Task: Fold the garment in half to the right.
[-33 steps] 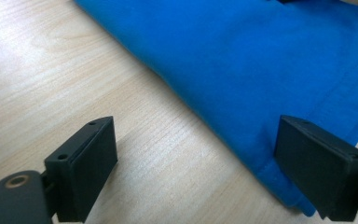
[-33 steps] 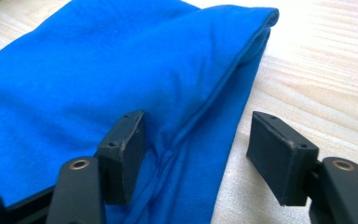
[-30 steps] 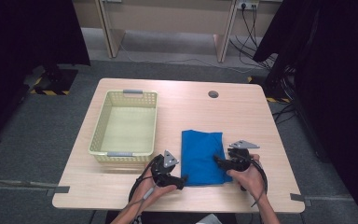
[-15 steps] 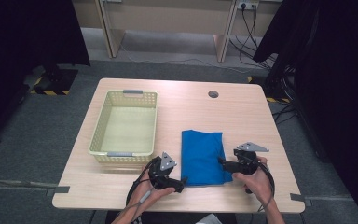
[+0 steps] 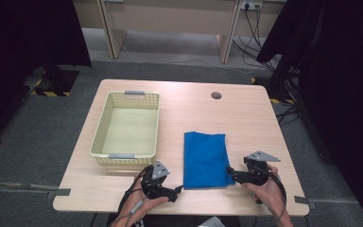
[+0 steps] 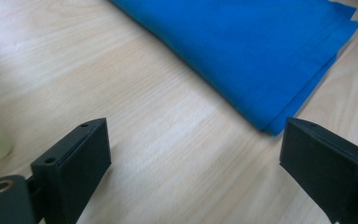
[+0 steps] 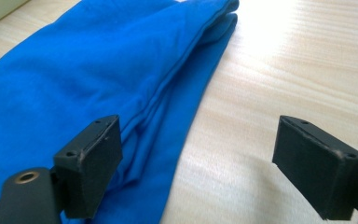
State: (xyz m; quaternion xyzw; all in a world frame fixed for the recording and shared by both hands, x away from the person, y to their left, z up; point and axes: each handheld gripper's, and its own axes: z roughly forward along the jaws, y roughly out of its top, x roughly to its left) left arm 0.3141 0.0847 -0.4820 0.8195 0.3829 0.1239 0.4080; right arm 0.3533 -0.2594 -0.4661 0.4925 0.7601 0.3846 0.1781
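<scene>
A folded blue cloth (image 5: pixel 204 160) lies flat on the wooden table (image 5: pixel 246 118), near its front edge. My left gripper (image 5: pixel 177 189) is open just left of the cloth's near left corner, with bare wood between its jaws. In the left gripper view (image 6: pixel 196 135) that corner of the cloth (image 6: pixel 261 51) lies just ahead. My right gripper (image 5: pixel 229 171) is open at the cloth's right edge near the front corner. Its jaws have just been opening. In the right gripper view (image 7: pixel 198 133) the cloth's (image 7: pixel 98 70) layered edge runs between the jaws, unpressed.
An empty yellow-green plastic basket (image 5: pixel 126 127) stands on the left half of the table, just behind my left hand. A round cable hole (image 5: pixel 216 95) sits near the far edge. The table's front edge runs close under both hands.
My right gripper has drawn back to the right, off the cloth, and its jaws stand wider. My left gripper has slid a little nearer the front edge, away from the cloth.
</scene>
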